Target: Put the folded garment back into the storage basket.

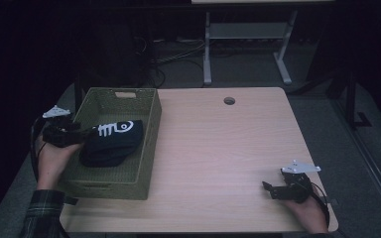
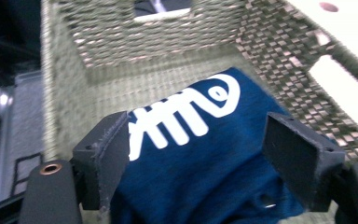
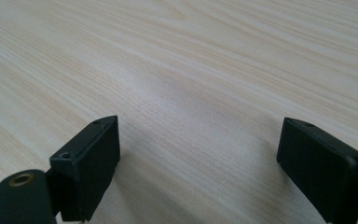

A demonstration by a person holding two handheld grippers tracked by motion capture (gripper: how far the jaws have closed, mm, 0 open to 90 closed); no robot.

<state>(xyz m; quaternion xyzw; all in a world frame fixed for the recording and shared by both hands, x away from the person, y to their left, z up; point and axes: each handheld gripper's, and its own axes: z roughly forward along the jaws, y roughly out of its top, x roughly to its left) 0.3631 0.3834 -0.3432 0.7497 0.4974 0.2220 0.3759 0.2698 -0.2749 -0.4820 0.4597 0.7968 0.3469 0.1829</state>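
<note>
A folded dark blue garment [image 1: 111, 143] with a white print lies in the olive woven basket [image 1: 150, 134] at the table's left. My left gripper [image 1: 87, 133] reaches over the basket's left wall to the garment's edge. In the left gripper view that gripper [image 2: 200, 140] is open, its jaws standing wide on either side of the garment [image 2: 205, 163], with the pads apart from the cloth. My right gripper [image 1: 269, 189] rests low over the table's front right corner. It is open, and between the jaws [image 3: 196, 140] there is just bare wood.
The light wooden table [image 1: 218, 148] has a round cable hole [image 1: 229, 100] near its far edge. The basket's far wall [image 2: 168, 37] has a handle slot. Behind the table stand the white legs of another desk [image 1: 207, 49] with cables on the floor.
</note>
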